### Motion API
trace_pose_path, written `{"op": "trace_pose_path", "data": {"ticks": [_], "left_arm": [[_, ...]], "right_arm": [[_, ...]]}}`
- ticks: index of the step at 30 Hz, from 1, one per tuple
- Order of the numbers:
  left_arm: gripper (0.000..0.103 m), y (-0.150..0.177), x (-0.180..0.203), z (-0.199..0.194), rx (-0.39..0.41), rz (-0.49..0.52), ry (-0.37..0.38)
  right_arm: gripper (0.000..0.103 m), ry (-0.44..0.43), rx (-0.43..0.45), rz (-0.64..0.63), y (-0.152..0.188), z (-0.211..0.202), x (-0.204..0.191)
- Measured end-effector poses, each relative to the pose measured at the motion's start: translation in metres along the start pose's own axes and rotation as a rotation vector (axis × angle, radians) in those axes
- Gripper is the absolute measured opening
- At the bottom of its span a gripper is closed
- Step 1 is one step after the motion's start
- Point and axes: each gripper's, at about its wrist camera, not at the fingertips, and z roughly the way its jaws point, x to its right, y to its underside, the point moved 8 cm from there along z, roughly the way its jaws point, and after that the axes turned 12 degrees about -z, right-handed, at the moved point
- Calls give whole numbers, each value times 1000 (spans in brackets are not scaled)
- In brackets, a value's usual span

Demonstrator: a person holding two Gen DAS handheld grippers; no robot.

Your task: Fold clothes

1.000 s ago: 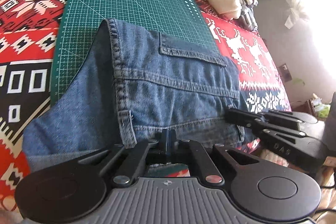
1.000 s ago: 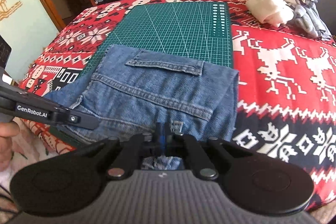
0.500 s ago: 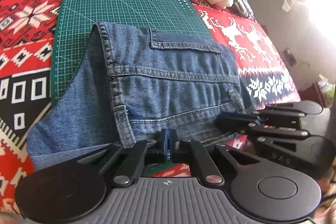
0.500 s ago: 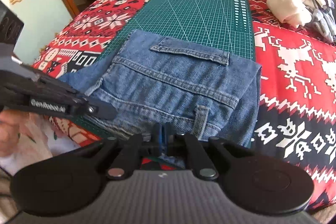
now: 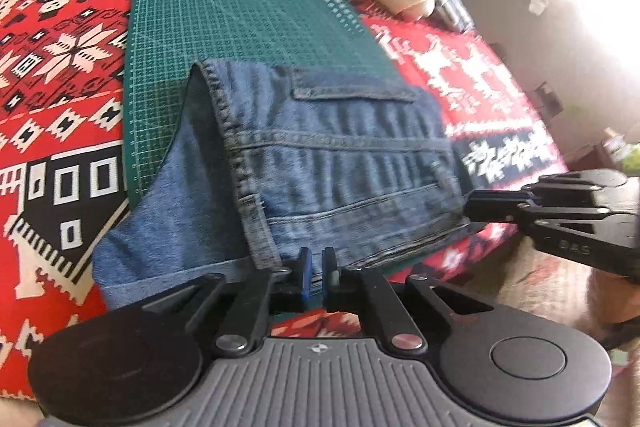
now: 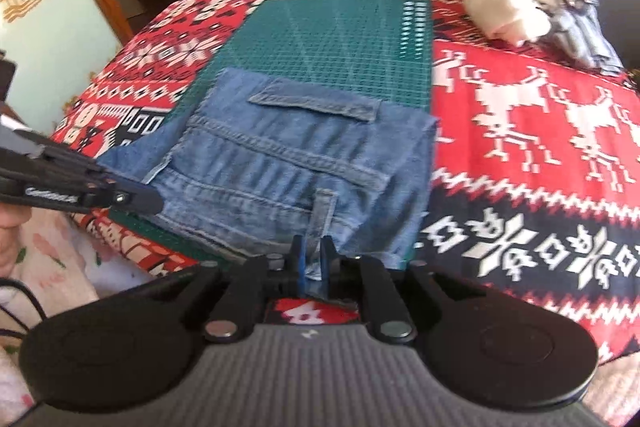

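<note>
A red, white and black patterned blanket (image 6: 520, 131) with reindeer and snowflake motifs covers the whole surface, and a green gridded cutting mat (image 6: 332, 39) lies along its middle, running from the near edge toward the far side. Folded blue denim jeans (image 5: 320, 163) sit on the near end of the mat, pocket flap and waistband seams facing up, with one layer spilling off the mat's left edge onto the blanket. Far to the right, well apart from the jeans, a heap of cream and grey clothes (image 6: 532, 11) rests on the blanket. The left gripper (image 5: 314, 273) is at the jeans' near hem, its jaws drawn close together and pinching the denim edge between the blue pads. The right gripper (image 6: 311, 263) holds the same near hem further right, just by the belt loop, jaws likewise narrowed onto a fold of the cloth. Both views are somewhat blurred
</note>
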Motion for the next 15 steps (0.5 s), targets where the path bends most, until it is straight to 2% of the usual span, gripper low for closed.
{"op": "trace_pose_path", "data": {"ticks": [5, 7, 10, 15], "left_arm": [[4, -5, 20, 5, 3, -3, 53], [4, -3, 29, 14, -21, 10, 62], [4, 3, 32, 26, -47, 26, 42], [6, 2, 25, 20, -49, -4, 49]], "right_arm": [[12, 14, -51, 32, -3, 20, 6], [12, 29, -67, 29, 2, 27, 7], [12, 30, -56, 37, 9, 25, 9], [12, 0, -67, 64, 12, 17, 12]]}}
